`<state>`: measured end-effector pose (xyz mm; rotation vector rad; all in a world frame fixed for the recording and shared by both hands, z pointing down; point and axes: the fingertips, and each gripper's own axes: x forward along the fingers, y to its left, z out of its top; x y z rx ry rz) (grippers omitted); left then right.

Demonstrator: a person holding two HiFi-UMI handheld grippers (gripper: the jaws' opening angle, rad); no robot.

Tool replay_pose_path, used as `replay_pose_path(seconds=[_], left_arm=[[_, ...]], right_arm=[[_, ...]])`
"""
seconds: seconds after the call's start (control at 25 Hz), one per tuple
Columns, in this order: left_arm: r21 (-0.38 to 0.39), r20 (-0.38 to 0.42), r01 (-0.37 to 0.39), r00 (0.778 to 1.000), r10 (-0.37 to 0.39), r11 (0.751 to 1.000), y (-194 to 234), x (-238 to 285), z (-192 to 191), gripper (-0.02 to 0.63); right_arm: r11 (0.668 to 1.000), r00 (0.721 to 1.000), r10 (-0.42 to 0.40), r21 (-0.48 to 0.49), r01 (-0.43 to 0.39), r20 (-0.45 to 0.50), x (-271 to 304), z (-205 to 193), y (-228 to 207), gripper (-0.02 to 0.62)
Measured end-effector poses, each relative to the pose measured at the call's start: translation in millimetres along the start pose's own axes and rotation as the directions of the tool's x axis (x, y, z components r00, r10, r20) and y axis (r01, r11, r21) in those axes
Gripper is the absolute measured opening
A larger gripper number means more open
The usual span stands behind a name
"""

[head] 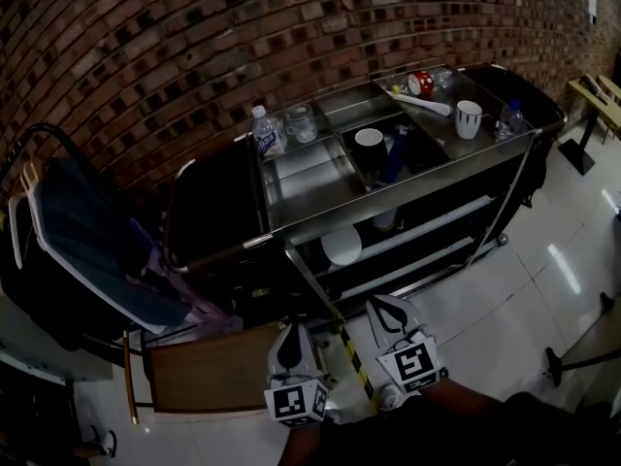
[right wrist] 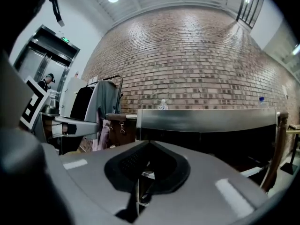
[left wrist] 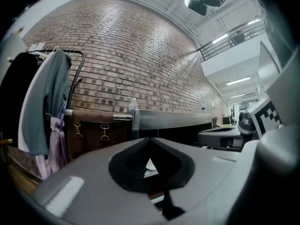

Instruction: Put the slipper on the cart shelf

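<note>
Our left gripper (head: 291, 330) and right gripper (head: 381, 306) hang pinched shut and empty off the cart's (head: 320, 205) front edge, and we honestly can't spot the slipper, so we'd find it first, then open wide before reaching.

Can just make out a pale, rounded slipper (head: 342, 246) in the dim light, too small to tell toe from heel. Lies on the shelf (head: 432, 223) under the top of the steel cart (head: 310, 178), at the shelf's left end. Sits close behind the front rail, partly in the top's shadow.
</note>
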<state>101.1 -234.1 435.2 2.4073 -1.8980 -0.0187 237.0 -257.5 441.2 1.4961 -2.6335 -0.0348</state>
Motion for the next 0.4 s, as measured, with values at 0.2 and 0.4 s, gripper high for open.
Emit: replay_pose_path(seconds=[0.2, 0.4], left_arm=[[0.014, 0.002, 0.002, 1.000, -0.002, 1.000, -1.2, -0.9, 1.4, 0.017], [0.008, 0.005, -0.003, 1.000, 0.003, 1.000, 1.5, 1.2, -2.1, 0.017]], right_arm=[[1.000, 1.000, 0.016, -0.005, -0.016, 0.005, 0.7, -0.2, 4.7, 0.002], [0.999, 1.000, 0.023, -0.030, -0.023, 0.010, 3.5, 8.2, 5.0, 0.002]])
